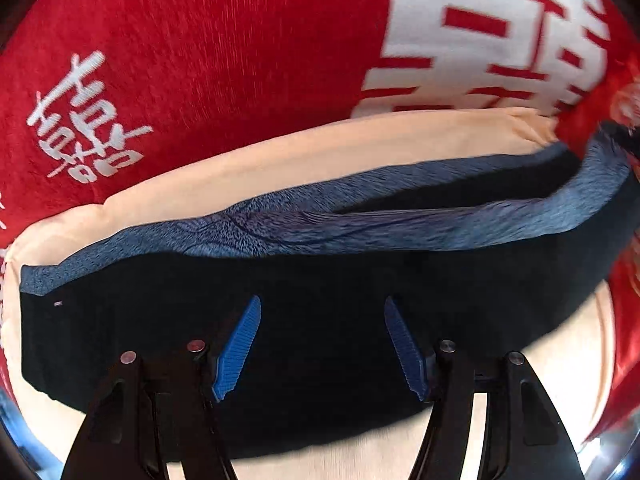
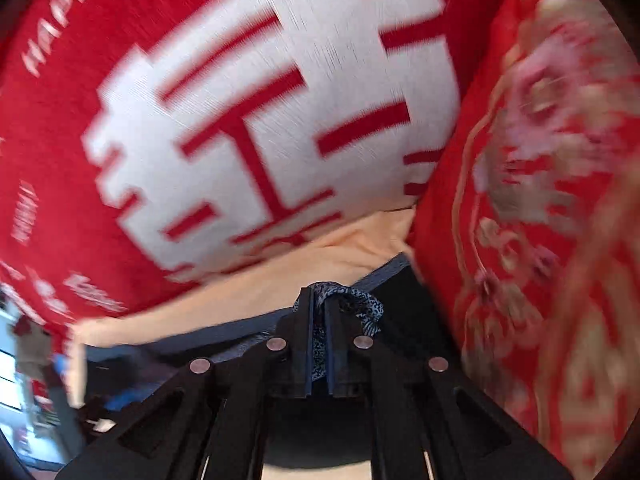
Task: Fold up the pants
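The dark navy pants (image 1: pixel 320 280) lie folded in a wide band on a peach sheet (image 1: pixel 280 152), with their blue-grey inner lining (image 1: pixel 360 224) showing along the far edge. My left gripper (image 1: pixel 322 304) is open, its blue fingertips (image 1: pixel 240 344) spread just above the dark cloth and holding nothing. My right gripper (image 2: pixel 319 304) is shut on a bunch of the pants' blue speckled fabric (image 2: pixel 360 308) at the far right end of the pants (image 2: pixel 404 292).
A big red pillow with white characters (image 1: pixel 240 40) stands right behind the pants and also fills the right wrist view (image 2: pixel 260 120). A red embroidered cushion (image 2: pixel 540 200) stands close on the right.
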